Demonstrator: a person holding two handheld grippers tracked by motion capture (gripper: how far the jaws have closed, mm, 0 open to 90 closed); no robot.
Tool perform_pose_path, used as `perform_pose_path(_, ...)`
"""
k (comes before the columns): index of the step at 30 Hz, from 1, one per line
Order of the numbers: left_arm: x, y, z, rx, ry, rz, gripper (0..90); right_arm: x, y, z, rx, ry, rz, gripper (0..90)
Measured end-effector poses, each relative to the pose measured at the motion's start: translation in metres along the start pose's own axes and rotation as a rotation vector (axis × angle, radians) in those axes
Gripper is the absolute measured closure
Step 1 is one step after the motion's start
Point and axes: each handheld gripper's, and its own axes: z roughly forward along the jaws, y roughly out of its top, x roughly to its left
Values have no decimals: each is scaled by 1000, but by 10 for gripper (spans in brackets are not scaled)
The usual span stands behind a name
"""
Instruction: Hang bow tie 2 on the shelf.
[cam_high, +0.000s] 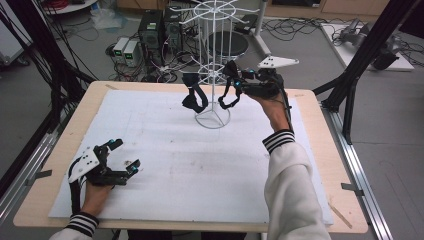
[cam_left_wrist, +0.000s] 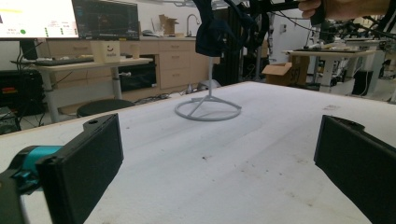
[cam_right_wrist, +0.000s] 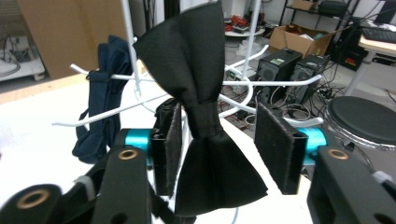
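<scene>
Bow tie (cam_right_wrist: 198, 116) hangs between my right claw's (cam_right_wrist: 219, 149) parted jaws at the rack (cam_high: 212, 60), freed to stay hooked, while my left claw (cam_high: 122, 157) rests open, empty, on the tabletop (cam_high: 200, 165).

Wire rack (cam_high: 212, 70) at far middle of table (cam_high: 165, 165); two bow ties hung left (cam_high: 195, 98) and right (cam_high: 231, 97) of its pole.

Two computer towers (cam_high: 160, 30) and a black round stool (cam_high: 227, 45) stood on the floor beyond the bench (cam_high: 55, 150); a cardboard box (cam_right_wrist: 303, 42) sat nearby.
</scene>
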Motion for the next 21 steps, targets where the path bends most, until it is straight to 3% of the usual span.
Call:
perform_pose_path(6,0,0,0,-1,0,1,17,1,1,0,-18,-10,7,446)
perform_pose_path(15,0,0,0,-2,0,0,18,2,2,-3,-48,-41,38,119)
perform_pose_path(21,0,0,0,-2,1,1,18,3,4,-7,-58,-38,41,101)
